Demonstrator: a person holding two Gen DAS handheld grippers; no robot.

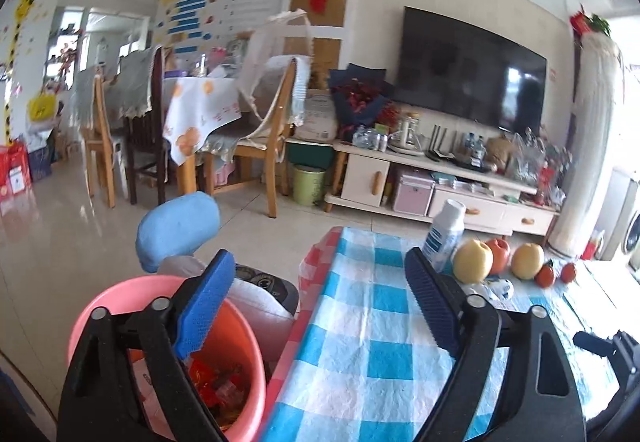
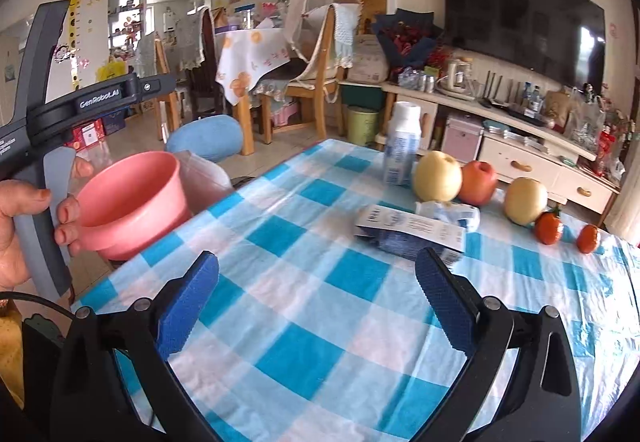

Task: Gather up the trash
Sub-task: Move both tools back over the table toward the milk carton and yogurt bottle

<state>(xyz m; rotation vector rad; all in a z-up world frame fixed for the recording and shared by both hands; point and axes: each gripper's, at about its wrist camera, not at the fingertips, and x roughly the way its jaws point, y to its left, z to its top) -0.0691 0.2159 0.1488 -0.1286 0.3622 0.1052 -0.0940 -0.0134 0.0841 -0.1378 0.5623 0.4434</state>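
Altogether, two pears (image 2: 435,176), one apple (image 2: 478,177) and two tangerines (image 2: 549,228) are seen on the checked table (image 2: 304,282), beside one upright bottle (image 2: 402,143). One crumpled wrapper (image 2: 410,228) lies flat behind them, its long axis running left to right. Red and white scraps are held in the pink bin (image 1: 236,346) beside the table. Both the left gripper (image 1: 320,306) and the right gripper (image 2: 316,302) are spread wide, with nothing gripped.
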